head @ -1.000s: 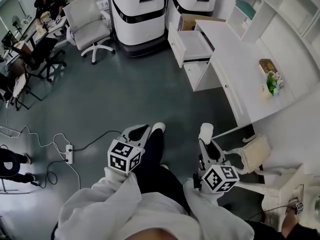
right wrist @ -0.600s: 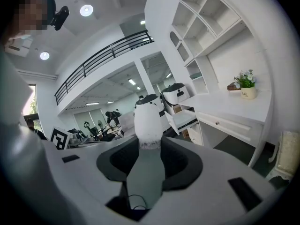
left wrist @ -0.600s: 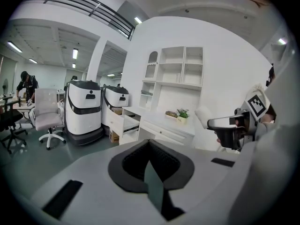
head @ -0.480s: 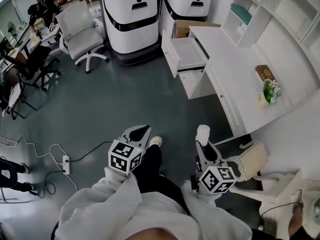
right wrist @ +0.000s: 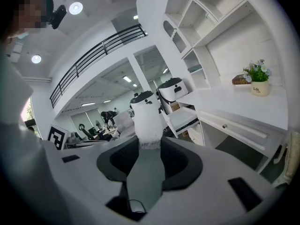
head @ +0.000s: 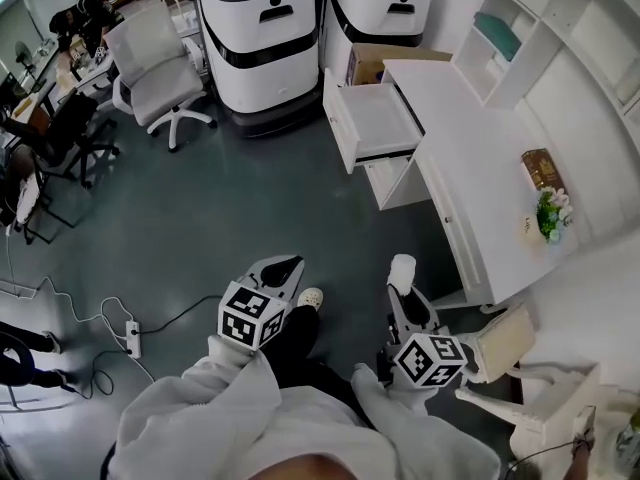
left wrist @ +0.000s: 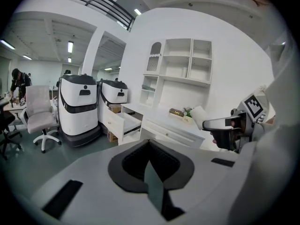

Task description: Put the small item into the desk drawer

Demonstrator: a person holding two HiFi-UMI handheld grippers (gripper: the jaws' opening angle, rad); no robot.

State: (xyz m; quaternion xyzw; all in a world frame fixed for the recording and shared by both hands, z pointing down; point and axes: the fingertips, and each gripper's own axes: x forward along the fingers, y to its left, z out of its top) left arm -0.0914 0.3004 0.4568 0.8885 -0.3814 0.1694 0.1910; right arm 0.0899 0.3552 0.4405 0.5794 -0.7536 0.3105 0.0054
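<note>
Head view: person stands on the grey floor (head: 230, 208), both grippers held out low in front, well apart from the white desk (head: 470, 168) at upper right. Desk drawer (head: 378, 120) at the desk's far end is pulled out. Right gripper (head: 403, 290) is clamped on the small white item (head: 402, 268). Right gripper view shows the item as a soft, pale roll standing up from between the jaws, its fuzzy lower edge at the pads. Left gripper (head: 283, 266) has its jaws closed tip to tip. The item hangs over the floor, short of the desk and not in the drawer. Potted plant (head: 551, 213) sits on the desk top. Two white-and-black machines (head: 262, 38) stand beyond the drawer, a cardboard box (head: 372, 63) just beside them, and a white office chair (head: 150, 58) is off to the left.
</note>
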